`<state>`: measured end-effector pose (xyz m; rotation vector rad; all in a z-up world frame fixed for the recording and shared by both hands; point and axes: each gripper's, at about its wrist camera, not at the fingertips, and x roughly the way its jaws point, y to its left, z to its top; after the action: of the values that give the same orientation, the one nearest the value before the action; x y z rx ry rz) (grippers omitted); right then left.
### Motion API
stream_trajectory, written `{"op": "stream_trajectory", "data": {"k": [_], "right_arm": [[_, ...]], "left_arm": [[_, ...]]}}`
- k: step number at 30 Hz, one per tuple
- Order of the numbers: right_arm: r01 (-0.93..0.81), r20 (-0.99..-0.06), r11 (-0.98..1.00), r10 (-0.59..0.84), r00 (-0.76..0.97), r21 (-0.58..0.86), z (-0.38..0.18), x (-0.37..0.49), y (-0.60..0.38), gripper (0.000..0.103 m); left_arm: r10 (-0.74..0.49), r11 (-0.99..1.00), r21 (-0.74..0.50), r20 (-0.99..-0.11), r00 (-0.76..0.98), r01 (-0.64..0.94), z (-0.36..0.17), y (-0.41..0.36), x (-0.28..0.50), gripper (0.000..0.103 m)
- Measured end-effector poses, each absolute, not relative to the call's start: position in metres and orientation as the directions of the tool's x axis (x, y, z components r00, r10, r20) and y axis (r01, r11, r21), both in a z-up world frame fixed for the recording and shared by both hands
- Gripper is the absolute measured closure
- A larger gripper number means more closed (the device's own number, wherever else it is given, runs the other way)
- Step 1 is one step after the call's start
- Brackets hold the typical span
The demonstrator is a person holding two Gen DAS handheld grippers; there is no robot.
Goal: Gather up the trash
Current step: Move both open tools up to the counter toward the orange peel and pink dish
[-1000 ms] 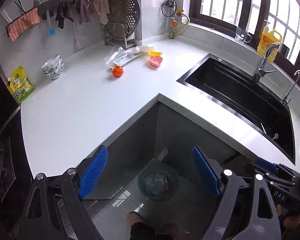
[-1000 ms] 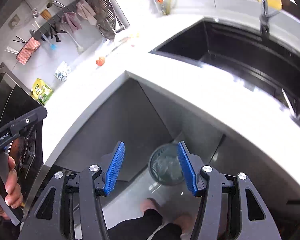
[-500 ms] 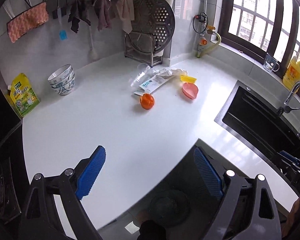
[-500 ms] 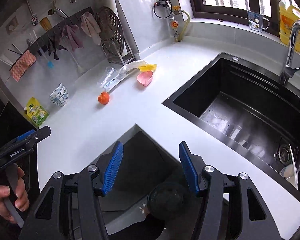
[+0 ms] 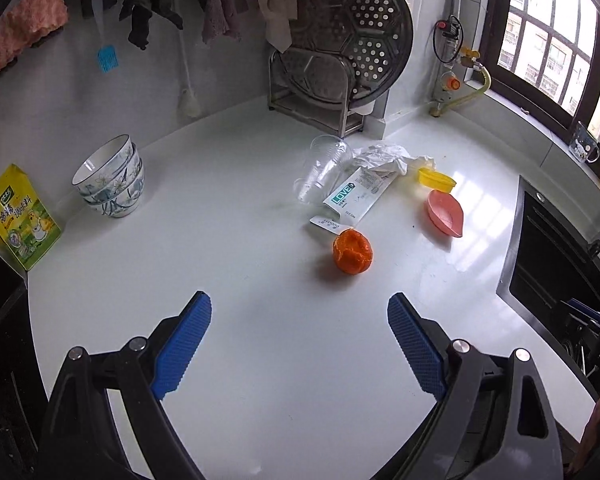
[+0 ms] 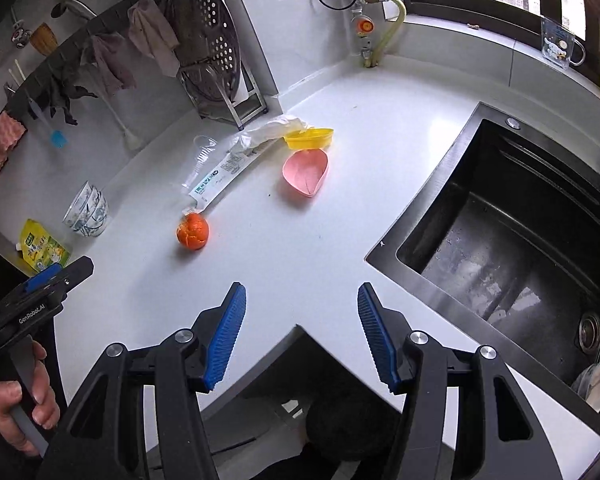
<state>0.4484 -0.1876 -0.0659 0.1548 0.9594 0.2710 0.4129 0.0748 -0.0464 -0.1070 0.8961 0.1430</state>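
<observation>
Trash lies in a loose cluster on the white counter (image 5: pixel 228 248): an orange peel ball (image 5: pixel 352 251) (image 6: pixel 192 231), a white and teal wrapper (image 5: pixel 356 196) (image 6: pixel 216 181), a clear plastic cup (image 5: pixel 322 170) (image 6: pixel 201 156) on its side, and crumpled white paper (image 5: pixel 384 158) (image 6: pixel 276 128). My left gripper (image 5: pixel 299 346) hangs open over bare counter, short of the peel, nothing between its blue pads. My right gripper (image 6: pixel 301 334) is open too, above the counter's inner corner, well short of the cluster.
A pink dish (image 5: pixel 445 213) (image 6: pixel 306 172) and a yellow dish (image 5: pixel 436 179) (image 6: pixel 309 137) sit beside the trash. Stacked bowls (image 5: pixel 112 182) and a yellow pouch (image 5: pixel 20 216) stand at the left. A steamer rack (image 5: pixel 340 60) is behind, and a black sink (image 6: pixel 512 232) lies at the right.
Both grippers have swung from over the floor bin up across the counter toward the trash cluster, which now looks nearer and larger. The jaws stayed open and empty.
</observation>
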Motion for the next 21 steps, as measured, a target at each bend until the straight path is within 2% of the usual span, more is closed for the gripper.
{"op": "stream_trajectory", "data": {"k": [11, 21], "right_arm": [[-0.218, -0.813, 0.953, 0.295, 0.502, 0.211, -0.078, 0.523, -0.177, 0.047], [-0.235, -0.829, 0.942, 0.326, 0.454, 0.242, -0.106, 0.581, -0.187, 0.047]], "left_arm": [[0.119, 0.958, -0.069, -0.786, 0.606, -0.277, -0.052, 0.081, 0.436, 0.015], [0.163, 0.935, -0.049, -0.820, 0.548, -0.352, -0.077, 0.065, 0.465, 0.015]]}}
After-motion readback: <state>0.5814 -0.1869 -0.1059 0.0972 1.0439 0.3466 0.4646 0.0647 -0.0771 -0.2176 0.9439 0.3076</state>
